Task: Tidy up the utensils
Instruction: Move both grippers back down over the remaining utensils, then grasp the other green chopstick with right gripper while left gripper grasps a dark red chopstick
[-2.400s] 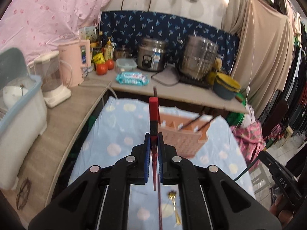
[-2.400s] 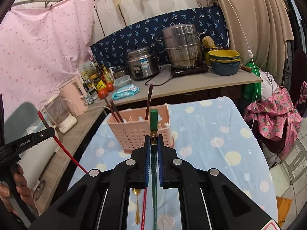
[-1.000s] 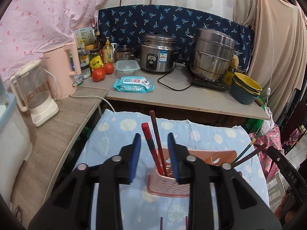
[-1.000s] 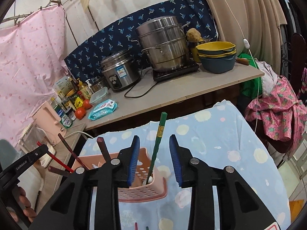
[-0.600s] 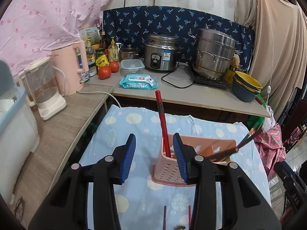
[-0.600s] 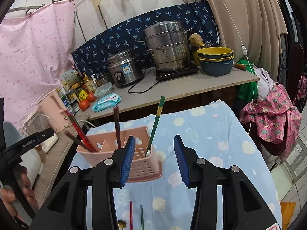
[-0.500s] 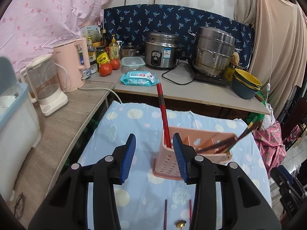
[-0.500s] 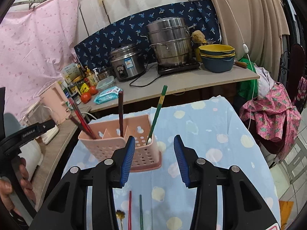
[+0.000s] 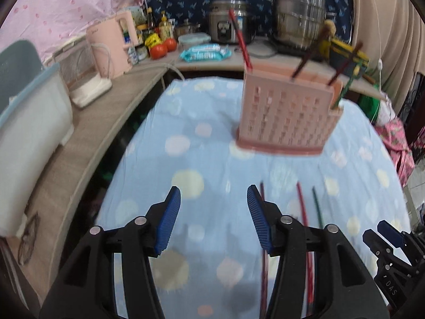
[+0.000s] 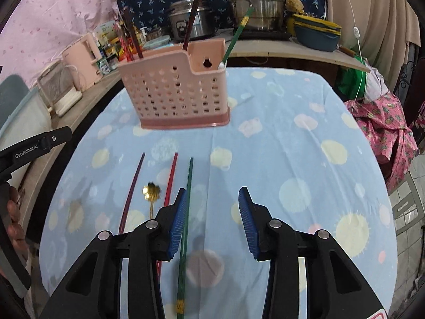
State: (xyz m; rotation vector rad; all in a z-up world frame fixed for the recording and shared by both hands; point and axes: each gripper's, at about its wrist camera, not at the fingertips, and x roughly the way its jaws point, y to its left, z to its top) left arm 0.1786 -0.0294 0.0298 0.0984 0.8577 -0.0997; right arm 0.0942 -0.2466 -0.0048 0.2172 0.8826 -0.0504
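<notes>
Both the left gripper [image 9: 213, 216] and right gripper [image 10: 211, 219] hang spread wide and empty; straddle the green chopstick [image 10: 186, 212] squarely before pinching, then lift it to the pink utensil caddy [image 10: 170, 93].

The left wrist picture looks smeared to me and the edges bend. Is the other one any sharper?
Left wrist view: motion blur smears the pink utensil holder and the chopsticks on the tablecloth; fisheye bends the counter edge. Right wrist view: sharper, the holder's holes and the green chopstick read clearly, though the gold spoon is slightly soft; dark corners in both.
</notes>
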